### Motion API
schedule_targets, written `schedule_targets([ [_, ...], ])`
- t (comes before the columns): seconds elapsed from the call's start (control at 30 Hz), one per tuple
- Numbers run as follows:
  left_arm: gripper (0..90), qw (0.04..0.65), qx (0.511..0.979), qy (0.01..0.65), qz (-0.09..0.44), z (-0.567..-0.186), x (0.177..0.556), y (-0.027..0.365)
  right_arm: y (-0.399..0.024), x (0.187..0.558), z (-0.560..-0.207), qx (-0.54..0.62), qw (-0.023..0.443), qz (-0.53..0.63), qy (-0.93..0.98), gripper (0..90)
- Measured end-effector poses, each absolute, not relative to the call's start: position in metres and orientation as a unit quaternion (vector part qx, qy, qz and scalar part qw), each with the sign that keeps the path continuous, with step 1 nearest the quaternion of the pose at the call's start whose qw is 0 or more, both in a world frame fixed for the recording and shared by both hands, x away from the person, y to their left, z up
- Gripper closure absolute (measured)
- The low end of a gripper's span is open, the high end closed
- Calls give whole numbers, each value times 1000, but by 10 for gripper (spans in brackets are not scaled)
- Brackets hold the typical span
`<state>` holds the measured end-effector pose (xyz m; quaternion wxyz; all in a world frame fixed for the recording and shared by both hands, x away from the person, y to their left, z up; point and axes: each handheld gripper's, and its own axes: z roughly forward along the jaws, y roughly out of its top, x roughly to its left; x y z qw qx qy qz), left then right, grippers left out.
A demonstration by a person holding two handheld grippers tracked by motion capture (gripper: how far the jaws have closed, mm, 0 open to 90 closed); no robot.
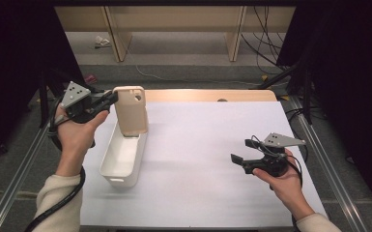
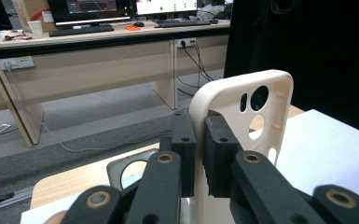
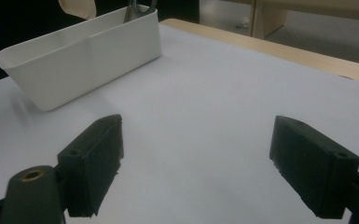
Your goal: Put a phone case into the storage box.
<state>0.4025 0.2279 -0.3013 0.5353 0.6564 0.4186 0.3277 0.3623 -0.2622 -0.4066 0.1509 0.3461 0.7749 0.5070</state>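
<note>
A cream phone case (image 1: 130, 110) stands upright above the far end of a white oblong bin (image 1: 121, 157) on the left of the table. My left gripper (image 1: 110, 100) is shut on the case's left edge, and in the left gripper view the two pads (image 2: 186, 149) pinch the rim of the case (image 2: 242, 107) beside its camera cutouts. My right gripper (image 1: 241, 151) hovers low over the right side of the table, open, with nothing between its jaws (image 3: 196, 163). In the right gripper view the bin (image 3: 81, 60) lies ahead to the left.
A grey looped object (image 3: 137, 9) sticks up at the bin's far end, under the case. A white sheet (image 1: 207, 159) covers the wooden table (image 1: 207, 94). Metal rails (image 1: 326, 159) flank both sides. Desks and cables stand beyond the far edge.
</note>
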Motion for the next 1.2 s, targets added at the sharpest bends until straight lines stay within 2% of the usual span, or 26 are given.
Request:
schedule_targets([
  [1.2, 836, 510, 662, 423, 351, -308, 410, 235, -262, 363, -408, 349, 145, 509, 773, 184],
])
